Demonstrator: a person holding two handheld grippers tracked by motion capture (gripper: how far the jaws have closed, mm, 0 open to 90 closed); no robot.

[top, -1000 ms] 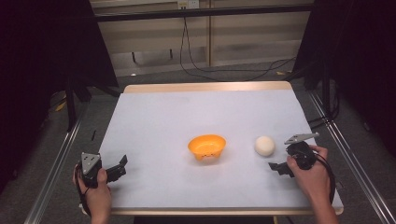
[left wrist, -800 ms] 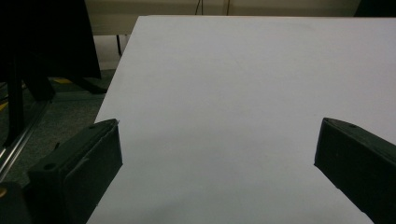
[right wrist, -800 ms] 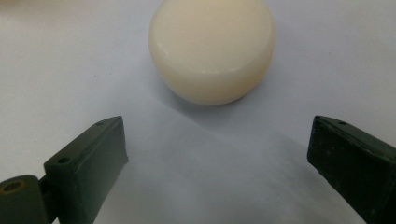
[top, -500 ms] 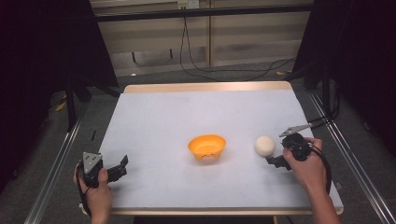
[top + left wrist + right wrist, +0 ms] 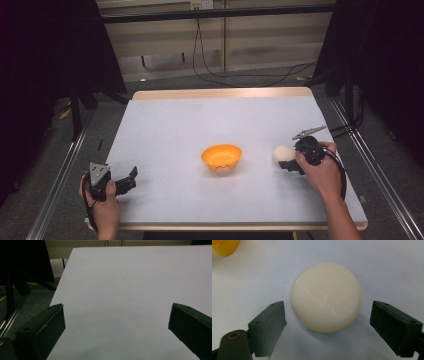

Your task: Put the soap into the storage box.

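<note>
Your right gripper [image 5: 327, 322], jaws closing but not touching, flanks the smooth cream ball [image 5: 326, 297], probably light, slippery: pinch its widest girth at 3 and 9 o'clock.

The right gripper [image 5: 289, 165], jaws just closing yet still apart, points toward nine o'clock; the left gripper [image 5: 131, 179] rests open, aimed at two o'clock.

High view: fixed above the person's side, looks fwd and down over the whole table [image 5: 165, 125]. Left gripper view rides low at the near-left corner, facing across bare tabletop twd the far edge. Right gripper view sits v. close, looking down on the cream ball [image 5: 326, 297], w/ the orange bowl [image 5: 224, 246] at its corner; both shared w/ the high view.
</note>
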